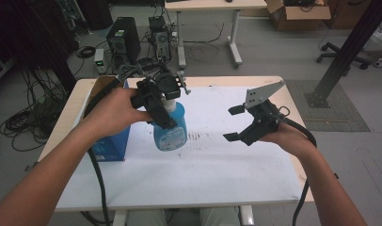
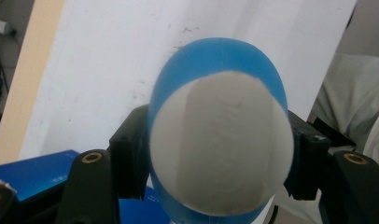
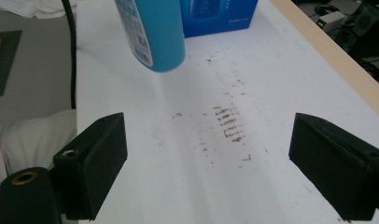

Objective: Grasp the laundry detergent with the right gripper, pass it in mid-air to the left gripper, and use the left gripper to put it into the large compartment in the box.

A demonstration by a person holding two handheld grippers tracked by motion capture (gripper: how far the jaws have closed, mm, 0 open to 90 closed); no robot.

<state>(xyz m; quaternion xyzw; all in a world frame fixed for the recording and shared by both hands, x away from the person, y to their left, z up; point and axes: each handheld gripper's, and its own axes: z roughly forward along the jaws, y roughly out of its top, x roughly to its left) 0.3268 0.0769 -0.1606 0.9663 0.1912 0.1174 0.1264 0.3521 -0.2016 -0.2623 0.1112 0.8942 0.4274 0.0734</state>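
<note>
A translucent blue bottle [image 1: 172, 133] with a white top stands upright at the left-middle of the white table [image 1: 212, 174]. My left gripper [image 1: 169, 107] is shut on its white neck. From above, its black jaws clamp both sides of the bottle's top [image 2: 220, 140]. I cannot tell whether the base touches the table. My right gripper [image 1: 232, 124] hovers to the right of the bottle, apart from it and open. Nothing sits between its pads [image 3: 99, 158], which frame bare tabletop, with the bottle [image 3: 152, 32] farther off.
A blue carton [image 1: 111, 146] stands right beside the bottle on its left, at the table's left edge. Brown smudges [image 3: 229, 126] mark the white sheet between the two grippers. Cables trail from both grippers over the front edge. Computers, wires and another desk lie beyond the table.
</note>
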